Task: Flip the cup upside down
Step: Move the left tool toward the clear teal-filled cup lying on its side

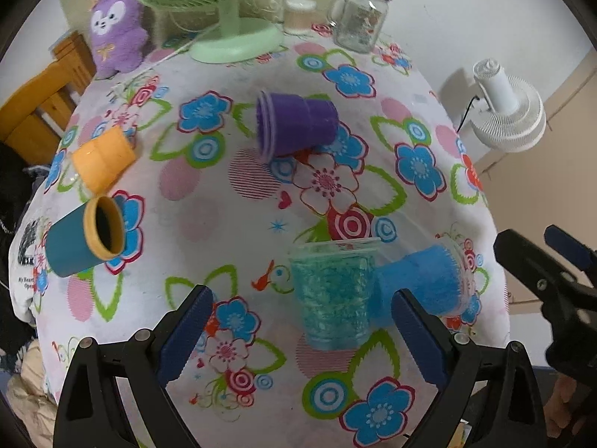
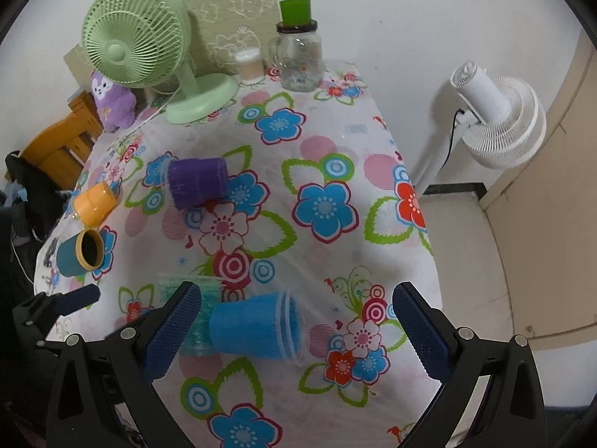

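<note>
Floral-printed cloth covers the table (image 1: pixel 209 220) (image 2: pixel 335 261), the largest surface in both views. At its far edge stands a pale green desk fan (image 1: pixel 227 11) (image 2: pixel 149 59); a white floor fan (image 1: pixel 507 112) (image 2: pixel 496 119) stands off the table's right side. Beside the green fan sit a purple plush toy (image 1: pixel 115 30) (image 2: pixel 112 102) and a glass mug jar with a green cap (image 1: pixel 360 15) (image 2: pixel 298 56).

Five cups occupy the cloth. A purple cup (image 1: pixel 294 123) (image 2: pixel 197 183) lies on its side near the centre. At the left edge an orange cup (image 1: pixel 102 158) (image 2: pixel 93 203) lies tipped, and just nearer a teal cup with an orange rim (image 1: pixel 84 239) (image 2: pixel 80 254) lies on its side, mouth facing the cameras. Nearest the grippers, a clear teal-speckled cup (image 1: pixel 332 291) (image 2: pixel 194 321) stands with its mouth up in the left wrist view; a blue cup (image 1: pixel 418 283) (image 2: pixel 253 326) lies on its side touching it, rim pointing to the right.

Left gripper (image 1: pixel 298 328) (image 2: pixel 56 306): fingers spread wide, holding nothing, with the speckled cup in view between them. Right gripper (image 2: pixel 294 330) (image 1: pixel 552 272): fingers likewise wide apart and holding nothing, with the blue cup in view between them, nearer the left finger.
</note>
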`<state>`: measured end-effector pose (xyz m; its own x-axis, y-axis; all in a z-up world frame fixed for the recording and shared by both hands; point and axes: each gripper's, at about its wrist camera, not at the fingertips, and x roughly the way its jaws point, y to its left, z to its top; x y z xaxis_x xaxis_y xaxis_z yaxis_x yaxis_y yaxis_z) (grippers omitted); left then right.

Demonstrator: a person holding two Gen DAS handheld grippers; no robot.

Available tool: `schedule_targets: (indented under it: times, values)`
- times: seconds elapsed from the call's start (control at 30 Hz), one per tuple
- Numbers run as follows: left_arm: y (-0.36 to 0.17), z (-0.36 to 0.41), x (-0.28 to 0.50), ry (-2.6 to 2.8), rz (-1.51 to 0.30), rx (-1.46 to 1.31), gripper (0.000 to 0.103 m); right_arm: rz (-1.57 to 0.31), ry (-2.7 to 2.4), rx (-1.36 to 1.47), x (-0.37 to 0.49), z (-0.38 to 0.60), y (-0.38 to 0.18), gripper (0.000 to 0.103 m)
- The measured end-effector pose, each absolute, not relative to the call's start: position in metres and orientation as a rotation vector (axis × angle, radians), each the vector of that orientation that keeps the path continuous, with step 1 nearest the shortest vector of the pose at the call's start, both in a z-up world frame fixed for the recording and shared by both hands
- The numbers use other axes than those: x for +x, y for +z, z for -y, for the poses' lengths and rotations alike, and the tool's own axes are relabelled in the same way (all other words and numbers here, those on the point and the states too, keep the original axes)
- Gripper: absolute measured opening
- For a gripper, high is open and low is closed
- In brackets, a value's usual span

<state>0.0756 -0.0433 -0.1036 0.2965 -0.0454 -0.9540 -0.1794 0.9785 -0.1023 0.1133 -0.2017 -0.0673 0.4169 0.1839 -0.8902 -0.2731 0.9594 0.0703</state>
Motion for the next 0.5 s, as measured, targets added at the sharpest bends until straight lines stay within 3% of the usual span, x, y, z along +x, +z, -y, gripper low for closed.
schedule_targets:
  times: [0.17,0.47,0.5]
  values:
    - [-0.123,0.048,0.087,0.109,-1.294,-0.182,0.092,-1.127,0.275,-0.088,0.121,0.209,-0.079,0.103]
    - [-0.146,0.054,0.1,0.096,-1.334,-0.18,0.091,-1.179,0.267,-0.104,0.129,0.214,-0.104,0.103]
    - [-0.147,0.055,0.101,0.096,-1.338,-0.176,0.087,-1.182,0.267,-0.104,0.13,0.215,-0.105,0.103]
